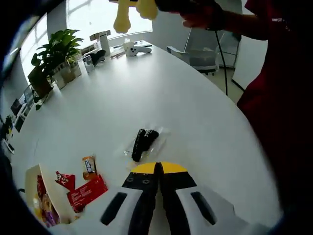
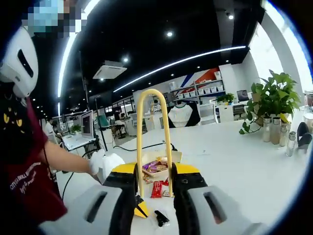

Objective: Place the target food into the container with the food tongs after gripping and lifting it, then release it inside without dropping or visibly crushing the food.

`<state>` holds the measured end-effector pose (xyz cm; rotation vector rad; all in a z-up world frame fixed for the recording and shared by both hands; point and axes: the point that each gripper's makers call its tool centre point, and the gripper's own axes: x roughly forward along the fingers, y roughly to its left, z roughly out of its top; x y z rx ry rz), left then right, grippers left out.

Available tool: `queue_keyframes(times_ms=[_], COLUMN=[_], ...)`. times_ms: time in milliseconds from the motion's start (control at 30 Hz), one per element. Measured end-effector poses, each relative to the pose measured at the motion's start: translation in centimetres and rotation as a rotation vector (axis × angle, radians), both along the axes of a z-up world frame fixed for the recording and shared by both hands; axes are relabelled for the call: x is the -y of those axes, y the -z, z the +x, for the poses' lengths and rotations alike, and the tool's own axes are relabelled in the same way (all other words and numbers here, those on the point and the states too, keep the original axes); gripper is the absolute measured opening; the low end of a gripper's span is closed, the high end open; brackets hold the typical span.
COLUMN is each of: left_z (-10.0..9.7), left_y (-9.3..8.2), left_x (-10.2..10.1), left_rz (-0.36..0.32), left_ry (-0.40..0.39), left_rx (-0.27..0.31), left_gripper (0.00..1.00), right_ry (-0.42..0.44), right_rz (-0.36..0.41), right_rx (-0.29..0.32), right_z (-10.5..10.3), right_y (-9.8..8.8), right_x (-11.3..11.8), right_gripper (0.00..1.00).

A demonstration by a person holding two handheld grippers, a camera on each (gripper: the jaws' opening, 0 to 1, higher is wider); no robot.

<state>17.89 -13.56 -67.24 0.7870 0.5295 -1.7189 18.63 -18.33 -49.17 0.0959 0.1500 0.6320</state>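
Observation:
A dark food piece in a clear wrapper lies on the white table, just ahead of my left gripper, whose jaws are shut with nothing between them. An open cardboard box holding snack packs stands at the lower left. My right gripper is shut on yellow food tongs, which arch up between its jaws. Below it sit the box, a red packet and the dark food piece. The tongs' ends hang high over the table's far side.
Red and orange snack packets lie beside the box. Potted plants and small bottles line the far left edge, with a white controller beyond. A person in a red apron stands at the table's right edge.

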Motion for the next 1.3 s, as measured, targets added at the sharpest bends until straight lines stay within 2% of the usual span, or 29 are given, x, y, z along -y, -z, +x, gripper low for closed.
queue_keyframes(times_ms=[33,67,100,233,333,400,533,733,867,1000,1167,1200,1233,1267,1300], left_z=[-0.2,-0.6,-0.7,0.1,0.7,1.4,1.7,2.4,2.8,3.1,3.2,3.0,2.9,2.8,2.7], left_y=[-0.7,-1.7,-2.4,-5.0,-6.3,-7.4,-9.1,-10.6,-11.4,-12.0,-10.9,-10.8,-10.6,-10.2,-9.9], left_x=[-0.2,0.0,-0.1,-2.0,-3.8,-5.5,-9.0,-13.0,-14.1,-14.2,-14.8,-14.7,-14.7,-14.8,-15.0], left_rz=[-0.023,-0.072,-0.099,-0.193,-0.233,-0.268,-0.311,-0.338,-0.349,-0.366,-0.338,-0.338,-0.335,-0.322,-0.308], left_ry=[-0.012,-0.053,-0.073,-0.197,-0.282,-0.349,-0.487,-0.646,-0.704,-0.72,-0.75,-0.75,-0.75,-0.754,-0.756], left_rx=[-0.023,-0.084,-0.11,-0.14,-0.137,-0.098,-0.1,-0.031,-0.004,0.004,0.003,-0.006,-0.011,-0.01,-0.008], left_gripper=[0.01,0.01,0.01,0.01,0.01,0.01,0.01,0.01,0.01,0.01,0.01,0.01,0.01,0.01,0.01], right_ry=[-0.048,-0.068,-0.098,-0.199,-0.269,-0.309,-0.336,-0.369,-0.395,-0.394,-0.412,-0.419,-0.421,-0.42,-0.411], right_rz=[-0.039,-0.058,-0.085,-0.081,-0.095,-0.126,-0.147,-0.169,-0.203,-0.218,-0.267,-0.293,-0.293,-0.262,-0.26], right_rx=[-0.014,-0.02,-0.014,-0.04,-0.056,-0.068,-0.093,-0.129,-0.144,-0.155,-0.16,-0.176,-0.179,-0.138,-0.165], right_z=[-0.1,0.0,0.1,0.2,0.3,0.6,1.7,2.3,2.3,2.6,2.5,2.2,2.1,2.2,2.1], right_y=[0.8,1.3,1.9,3.1,3.8,4.6,6.3,9.0,10.6,11.5,12.8,13.8,13.9,13.4,13.6], right_x=[-0.5,-0.6,-0.8,-1.7,-2.5,-2.7,-2.8,-3.3,-3.7,-3.6,-3.5,-3.3,-3.3,-3.5,-3.3], right_gripper=[0.24,0.24,0.24,0.24,0.23,0.23,0.23,0.23,0.23,0.24,0.24,0.24,0.24,0.24,0.24])
